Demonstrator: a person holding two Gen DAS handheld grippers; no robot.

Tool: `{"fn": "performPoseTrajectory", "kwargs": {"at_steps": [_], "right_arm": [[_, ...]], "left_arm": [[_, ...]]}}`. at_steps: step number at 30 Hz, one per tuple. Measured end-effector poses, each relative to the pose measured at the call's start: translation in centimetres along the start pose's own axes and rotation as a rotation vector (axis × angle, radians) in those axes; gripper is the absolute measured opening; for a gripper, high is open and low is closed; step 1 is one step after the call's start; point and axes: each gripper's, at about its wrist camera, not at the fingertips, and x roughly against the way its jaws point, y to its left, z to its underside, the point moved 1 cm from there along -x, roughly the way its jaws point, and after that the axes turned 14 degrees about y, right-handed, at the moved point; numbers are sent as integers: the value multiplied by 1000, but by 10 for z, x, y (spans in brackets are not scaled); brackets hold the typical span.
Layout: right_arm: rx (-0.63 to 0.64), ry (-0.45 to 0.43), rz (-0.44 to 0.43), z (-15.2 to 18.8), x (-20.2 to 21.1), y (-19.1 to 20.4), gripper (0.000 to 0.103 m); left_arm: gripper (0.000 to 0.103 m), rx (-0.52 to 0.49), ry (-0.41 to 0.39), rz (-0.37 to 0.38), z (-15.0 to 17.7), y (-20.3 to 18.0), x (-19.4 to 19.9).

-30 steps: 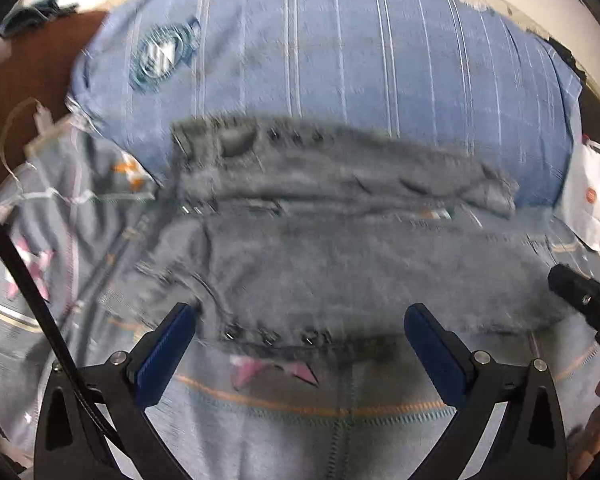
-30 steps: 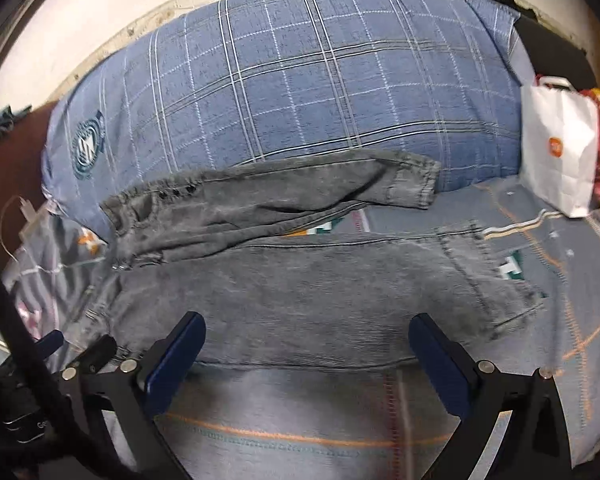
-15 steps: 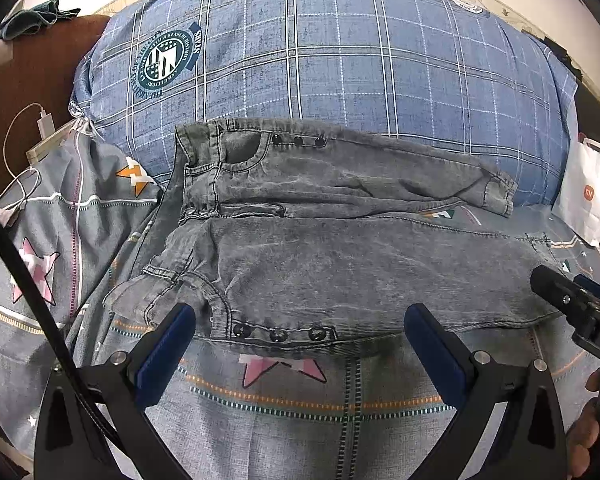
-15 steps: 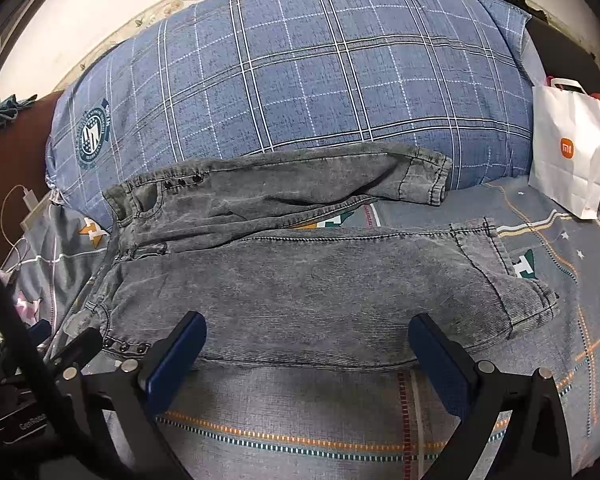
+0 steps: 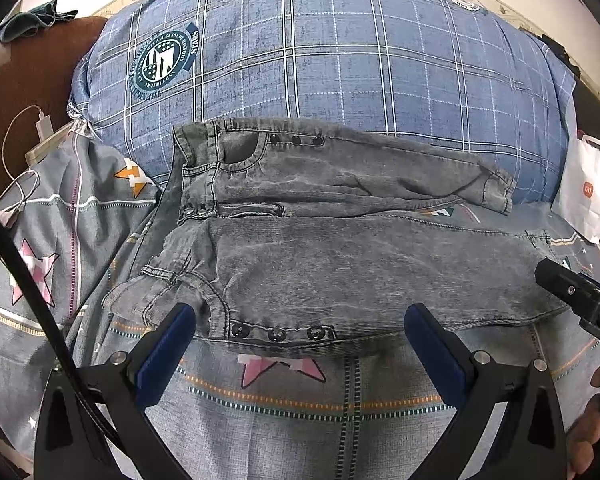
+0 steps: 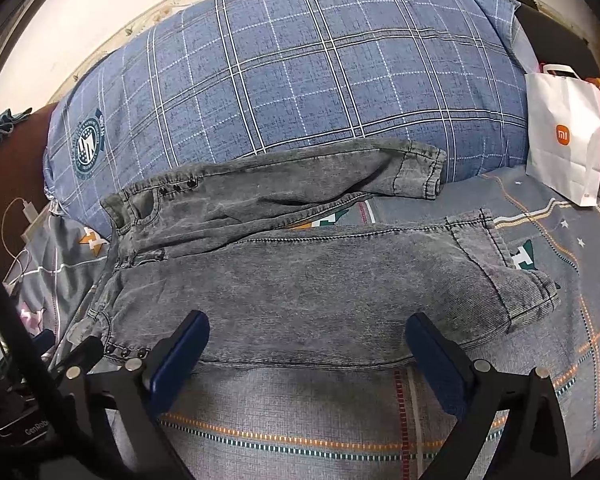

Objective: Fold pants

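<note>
Since 1 second ago both my grippers have steadied just short of the pants [image 5: 340, 264], spread flat on the bedspread [image 5: 300, 408] for folding; left gripper [image 5: 300, 344] and right gripper [image 6: 306, 344] gape wide, holding nothing.

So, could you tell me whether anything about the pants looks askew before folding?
Yes: the grey pants lie with legs splayed apart. The far leg rides up against the blue plaid pillow, leaving a gap.
</note>
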Motion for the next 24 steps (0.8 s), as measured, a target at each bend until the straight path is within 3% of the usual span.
{"fn": "performPoseTrajectory", "kwargs": {"at_steps": [24], "right_arm": [[13,-4,2,0,1,-2,99]], "left_arm": [[103,5,-15,-14,-1,2,3]]}}
